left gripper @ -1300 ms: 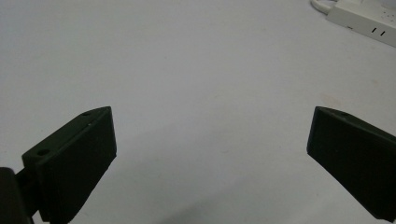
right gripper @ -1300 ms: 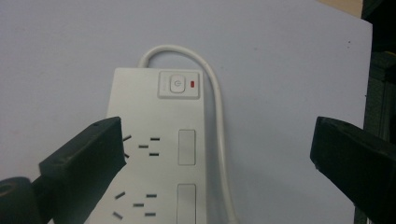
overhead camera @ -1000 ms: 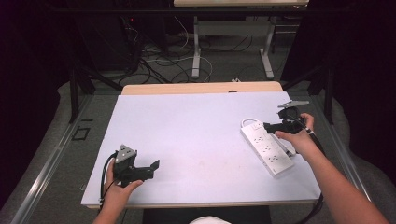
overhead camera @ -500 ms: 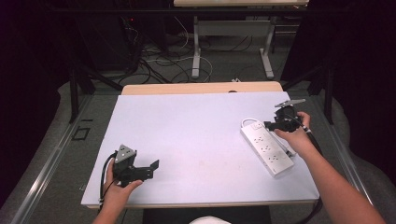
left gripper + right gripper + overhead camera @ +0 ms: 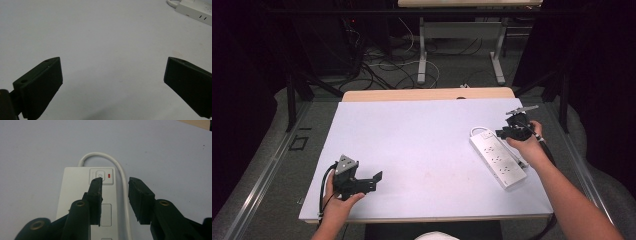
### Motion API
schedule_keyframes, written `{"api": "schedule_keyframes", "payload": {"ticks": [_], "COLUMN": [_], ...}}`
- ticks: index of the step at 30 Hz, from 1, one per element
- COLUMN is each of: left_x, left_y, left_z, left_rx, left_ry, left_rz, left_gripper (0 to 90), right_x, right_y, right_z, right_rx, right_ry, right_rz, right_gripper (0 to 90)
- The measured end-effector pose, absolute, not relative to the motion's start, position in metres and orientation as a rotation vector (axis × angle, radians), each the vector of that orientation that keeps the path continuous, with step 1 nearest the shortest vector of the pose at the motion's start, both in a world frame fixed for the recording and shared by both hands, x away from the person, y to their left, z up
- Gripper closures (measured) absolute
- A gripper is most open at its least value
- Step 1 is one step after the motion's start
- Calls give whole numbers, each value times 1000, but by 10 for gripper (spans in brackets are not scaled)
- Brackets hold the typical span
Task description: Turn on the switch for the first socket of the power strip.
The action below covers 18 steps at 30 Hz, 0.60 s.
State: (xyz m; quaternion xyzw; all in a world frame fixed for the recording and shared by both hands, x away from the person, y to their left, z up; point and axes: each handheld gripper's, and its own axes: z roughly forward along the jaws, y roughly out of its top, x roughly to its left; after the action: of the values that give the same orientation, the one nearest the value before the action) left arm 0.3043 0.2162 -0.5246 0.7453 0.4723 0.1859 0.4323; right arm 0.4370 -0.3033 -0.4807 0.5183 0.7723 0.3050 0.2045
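Pale lilac-white sheeting covers the table (image 5: pixel 422 150); a strip of bare light wood (image 5: pixel 427 94) shows along its far edge. Beyond it lies grey floor with tangled cables (image 5: pixel 377 65) and the white legs of a second table (image 5: pixel 422 50), and the rest of the room is dark.

Power strip (image 5: pixel 498 157): white, flat on the right side of the table, running from the far left to the near right. Its white cord (image 5: pixel 120 170) loops out of the far end and back along one side. At that end sits a square switch (image 5: pixel 100 175) marked with a power symbol, with a small red light (image 5: pixel 109 175) beside it. No brand name or other writing is legible.

Right gripper (image 5: pixel 115 182): held over the far end of the strip. Its jaws have just been closing and now stand a narrow gap apart; one tip lies at the switch, the other over the cord, and whether either touches cannot be told.

Left gripper (image 5: pixel 112 72): rests at the near left of the table, well apart from the strip, with its jaws spread wide over bare sheeting.
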Motion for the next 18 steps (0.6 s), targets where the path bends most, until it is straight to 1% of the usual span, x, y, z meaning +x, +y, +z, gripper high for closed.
{"api": "schedule_keyframes", "payload": {"ticks": [1, 6, 8, 10, 11, 13, 15, 16, 17, 18], "left_x": [304, 304, 305, 305, 305, 305, 305, 305, 305, 305], "left_y": [216, 216, 217, 217, 217, 217, 216, 216, 216, 216], "left_z": [-525, -525, -525, -525, -525, -525, -526, -526, -526, -526], "left_rx": [1858, 1847, 1851, 1859, 1860, 1860, 1854, 1852, 1854, 1854], "left_ry": [1177, 1180, 1181, 1177, 1178, 1179, 1183, 1183, 1182, 1183], "left_rz": [462, 469, 464, 465, 462, 462, 458, 459, 459, 458], "left_gripper": [18, 18, 18, 18, 18, 18, 19, 19, 19, 19], "right_x": [437, 435, 434, 433, 432, 432, 431, 431, 430, 430], "right_y": [-303, -302, -302, -302, -302, -302, -302, -302, -301, -301], "right_z": [-481, -484, -490, -492, -495, -498, -503, -503, -504, -504], "right_rx": [1440, 1437, 1451, 1441, 1468, 1465, 1456, 1456, 1471, 1471], "right_ry": [2158, 2154, 2159, 2162, 2160, 2163, 2184, 2184, 2178, 2178], "right_rz": [850, 862, 858, 849, 865, 867, 833, 833, 857, 857], "right_gripper": [649, 652, 691, 703, 758, 770, 812, 812, 855, 855]}}
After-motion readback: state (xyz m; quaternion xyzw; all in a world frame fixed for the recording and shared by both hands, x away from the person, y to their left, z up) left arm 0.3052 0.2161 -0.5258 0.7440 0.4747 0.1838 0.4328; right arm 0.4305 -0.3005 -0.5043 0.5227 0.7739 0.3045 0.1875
